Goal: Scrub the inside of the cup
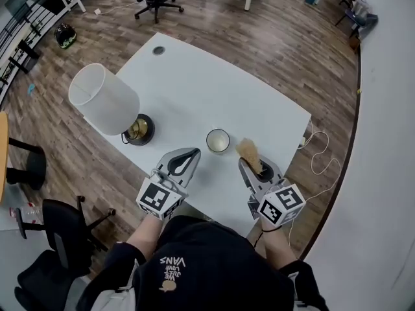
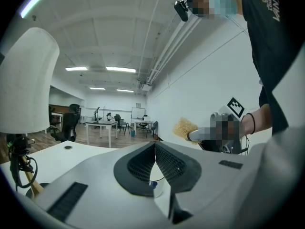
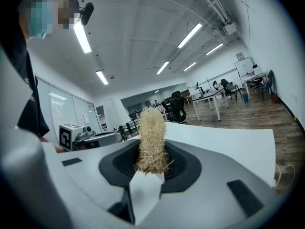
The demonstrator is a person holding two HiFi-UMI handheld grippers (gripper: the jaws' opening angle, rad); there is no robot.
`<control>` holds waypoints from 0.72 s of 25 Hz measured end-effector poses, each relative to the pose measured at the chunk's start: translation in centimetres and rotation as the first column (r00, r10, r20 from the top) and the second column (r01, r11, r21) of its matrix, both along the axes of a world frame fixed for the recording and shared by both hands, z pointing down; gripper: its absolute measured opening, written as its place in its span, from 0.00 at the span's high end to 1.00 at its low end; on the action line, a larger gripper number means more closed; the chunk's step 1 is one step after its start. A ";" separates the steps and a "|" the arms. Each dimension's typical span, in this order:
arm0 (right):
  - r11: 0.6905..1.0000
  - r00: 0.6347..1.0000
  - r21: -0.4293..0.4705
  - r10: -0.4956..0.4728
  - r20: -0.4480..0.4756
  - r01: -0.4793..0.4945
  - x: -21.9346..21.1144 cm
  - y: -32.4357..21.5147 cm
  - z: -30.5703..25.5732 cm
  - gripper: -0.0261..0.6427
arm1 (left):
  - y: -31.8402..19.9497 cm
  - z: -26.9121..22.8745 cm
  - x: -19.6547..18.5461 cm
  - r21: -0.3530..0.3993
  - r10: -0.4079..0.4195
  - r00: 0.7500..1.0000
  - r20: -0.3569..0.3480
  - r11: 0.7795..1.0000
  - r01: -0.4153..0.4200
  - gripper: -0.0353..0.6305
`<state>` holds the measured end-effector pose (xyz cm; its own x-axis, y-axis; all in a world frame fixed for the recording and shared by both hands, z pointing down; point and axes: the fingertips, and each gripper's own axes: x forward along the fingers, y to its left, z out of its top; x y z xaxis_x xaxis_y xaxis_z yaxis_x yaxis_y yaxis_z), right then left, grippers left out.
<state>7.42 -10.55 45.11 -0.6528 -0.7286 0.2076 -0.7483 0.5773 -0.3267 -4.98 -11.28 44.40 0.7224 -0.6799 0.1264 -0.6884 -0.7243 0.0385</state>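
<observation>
A white cup [image 1: 218, 140] stands upright on the white table [image 1: 214, 96], near its front edge. My left gripper [image 1: 192, 153] hovers just left of the cup, its jaws shut with nothing between them; in the left gripper view its fingertips [image 2: 154, 149] meet. My right gripper [image 1: 249, 162] is just right of the cup, shut on the white handle of a straw-coloured brush [image 1: 249, 150]. The bristle head sticks out past the jaws [image 3: 151, 140] and reaches toward the cup. The brush [image 2: 183, 128] also shows in the left gripper view.
A table lamp [image 1: 107, 102] with a white shade and dark round base stands at the table's left edge. A white cable [image 1: 322, 164] lies on the wooden floor to the right. Black office chairs [image 1: 58, 238] stand at lower left and far back.
</observation>
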 end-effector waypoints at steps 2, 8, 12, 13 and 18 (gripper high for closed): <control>1.000 1.000 -0.010 0.006 0.004 -0.006 -0.1 -0.6 0.3 0.81 | -0.7 0.3 0.3 -0.006 0.013 1.000 0.001 1.000 -0.013 0.93; 0.999 1.000 -0.031 0.013 0.007 -0.013 -0.6 -2.0 1.3 0.81 | -2.0 1.9 0.7 -0.020 0.042 0.999 0.000 0.999 -0.042 0.93; 0.999 1.000 -0.047 0.011 0.002 -0.011 -0.6 -2.6 2.0 0.81 | -3.0 2.8 0.9 -0.044 0.039 0.999 -0.010 0.998 -0.039 0.93; 0.999 1.000 -0.052 0.012 0.002 -0.011 -0.6 -2.7 2.1 0.81 | -3.2 3.0 1.0 -0.050 0.041 0.999 -0.010 0.998 -0.041 0.93; 0.997 1.000 -0.074 0.004 0.005 -0.004 -1.2 -2.8 3.0 0.81 | -4.0 4.3 0.6 -0.087 0.041 0.999 -0.027 0.995 -0.043 0.93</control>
